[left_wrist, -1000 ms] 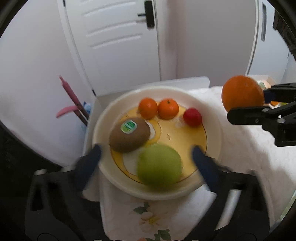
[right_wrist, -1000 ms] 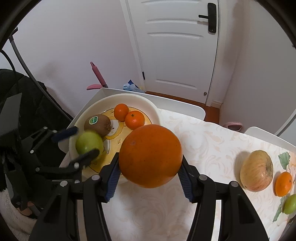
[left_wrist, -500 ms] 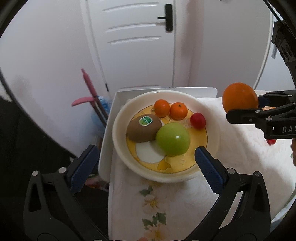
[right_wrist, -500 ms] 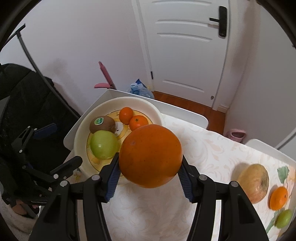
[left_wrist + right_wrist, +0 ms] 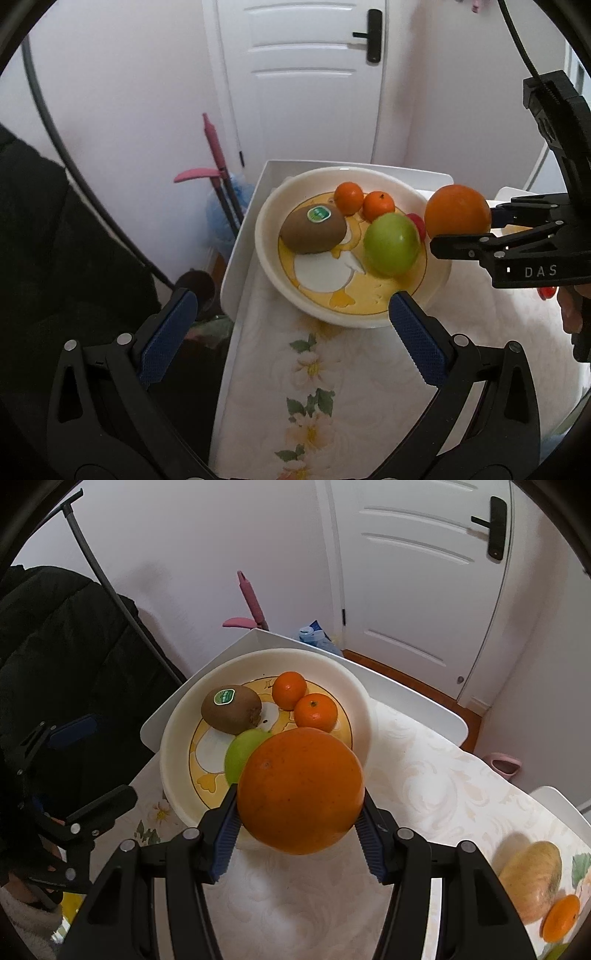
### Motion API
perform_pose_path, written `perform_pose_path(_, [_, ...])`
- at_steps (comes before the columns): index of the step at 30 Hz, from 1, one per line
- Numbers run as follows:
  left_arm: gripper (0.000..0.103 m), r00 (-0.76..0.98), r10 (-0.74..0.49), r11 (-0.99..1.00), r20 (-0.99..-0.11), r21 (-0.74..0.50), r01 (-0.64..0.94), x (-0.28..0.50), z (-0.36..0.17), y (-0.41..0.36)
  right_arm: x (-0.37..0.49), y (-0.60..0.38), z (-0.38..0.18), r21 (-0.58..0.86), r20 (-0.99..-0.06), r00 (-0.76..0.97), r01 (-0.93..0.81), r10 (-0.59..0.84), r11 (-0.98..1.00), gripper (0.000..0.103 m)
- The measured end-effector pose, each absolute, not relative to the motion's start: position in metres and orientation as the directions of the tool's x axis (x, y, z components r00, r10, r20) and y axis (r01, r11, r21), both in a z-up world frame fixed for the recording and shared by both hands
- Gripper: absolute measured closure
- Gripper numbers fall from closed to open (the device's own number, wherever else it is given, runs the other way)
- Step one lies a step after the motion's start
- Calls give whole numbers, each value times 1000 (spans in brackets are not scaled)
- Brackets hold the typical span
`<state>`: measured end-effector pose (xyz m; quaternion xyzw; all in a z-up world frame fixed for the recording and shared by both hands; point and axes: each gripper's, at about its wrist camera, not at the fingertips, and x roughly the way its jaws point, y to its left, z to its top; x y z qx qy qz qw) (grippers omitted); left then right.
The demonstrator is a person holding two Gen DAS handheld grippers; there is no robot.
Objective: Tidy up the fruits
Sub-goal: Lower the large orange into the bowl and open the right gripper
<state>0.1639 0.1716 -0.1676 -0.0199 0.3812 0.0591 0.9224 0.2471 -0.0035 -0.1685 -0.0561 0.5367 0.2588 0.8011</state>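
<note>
While the left tool [image 5: 291,328] hung spread and empty, the right tool [image 5: 297,829] pinched the orange [image 5: 300,791] near the bowl [image 5: 177,738], apparently for placing.

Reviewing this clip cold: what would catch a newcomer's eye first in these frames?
The big orange clamped in the right gripper, held just above the near rim of the bowl. Next, the bowl's contents: a stickered kiwi on the left, a green apple beside it, and two small mandarins at the back. The left gripper hangs open and empty in front of the bowl.
</note>
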Motion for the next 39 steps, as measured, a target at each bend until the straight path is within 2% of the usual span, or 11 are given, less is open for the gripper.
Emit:
perform_pose_path(22, [0,689,119,986,-715,1,-169,158,-175,163,240,15,-175,221,-864,254,-584,434,781,49])
perform_pose_path(34, [0,687,118,986,-717,5,-164,158,-177,167,247,12,-191,190,-893,240,-564,380,803,48])
perform_pose_path(36, [0,687,117,987,-717,6,-162,158,-176,167,248,13,-191,186,-893,246,-564,378,805,37])
perform_pose_path(38, [0,688,116,987,-717,6,-160,157,-176,167,248,13,-187,184,-883,265,-562,387,806,11])
perform_pose_path(39, [0,689,115,987,-716,6,-158,157,-175,168,247,12,-184,187,-876,276,-560,395,807,8])
